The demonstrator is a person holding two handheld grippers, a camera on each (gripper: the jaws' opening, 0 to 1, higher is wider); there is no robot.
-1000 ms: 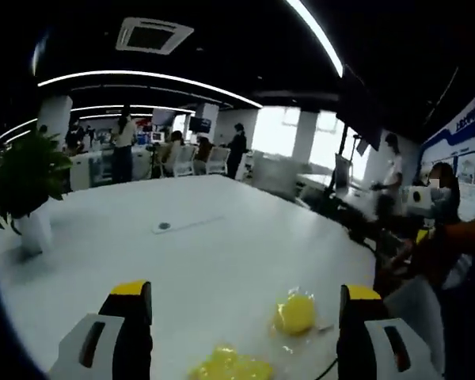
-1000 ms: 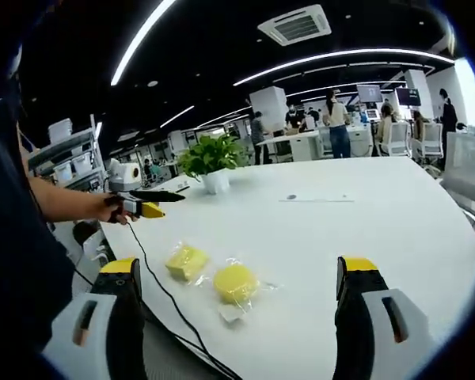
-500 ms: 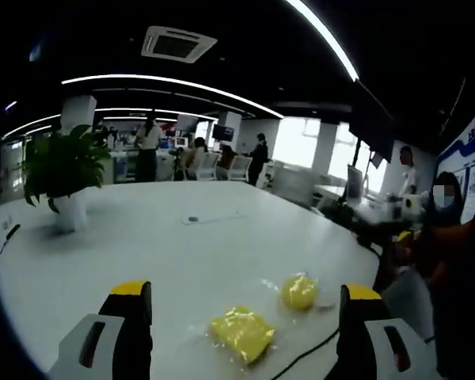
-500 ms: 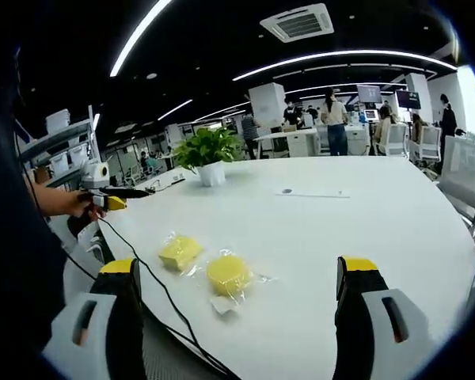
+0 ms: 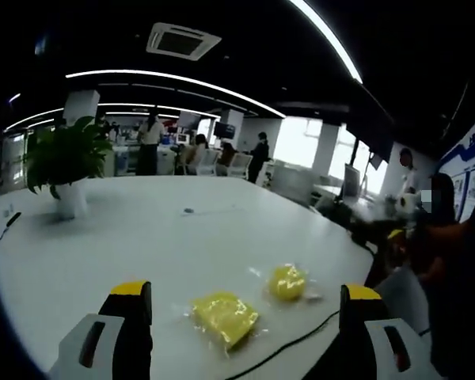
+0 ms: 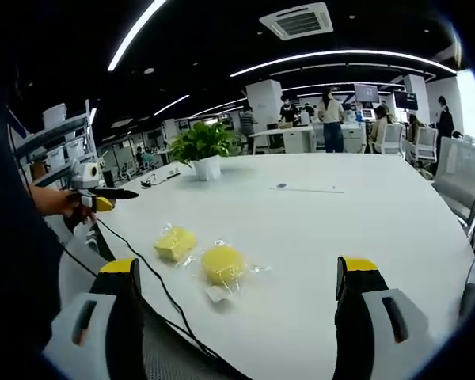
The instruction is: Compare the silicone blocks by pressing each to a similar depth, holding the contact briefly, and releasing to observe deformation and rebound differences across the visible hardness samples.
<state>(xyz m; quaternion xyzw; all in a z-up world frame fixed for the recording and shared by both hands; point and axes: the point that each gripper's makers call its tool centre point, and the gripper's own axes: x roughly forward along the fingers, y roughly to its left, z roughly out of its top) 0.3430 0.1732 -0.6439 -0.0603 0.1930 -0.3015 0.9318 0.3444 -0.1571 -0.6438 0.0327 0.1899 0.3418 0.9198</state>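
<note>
Square block [image 6: 175, 243] beside round block [image 6: 222, 264] – both apparently bagged, white table [image 6: 364, 229], both grippers' fingers wide apart, empty

Grey-white left gripper [image 5: 244, 332], black jaws tipped yellow, dark sleeve [image 6: 16, 269].

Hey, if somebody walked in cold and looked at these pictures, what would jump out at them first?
Two bright yellow blocks in clear wrap on the white table: a square block and, beside it, a round block, with a black cable running past them. Each view's own open, yellow-tipped jaws frame the pair, and the left gripper hangs off the table's edge in a hand. A potted plant stands farther back.
</note>
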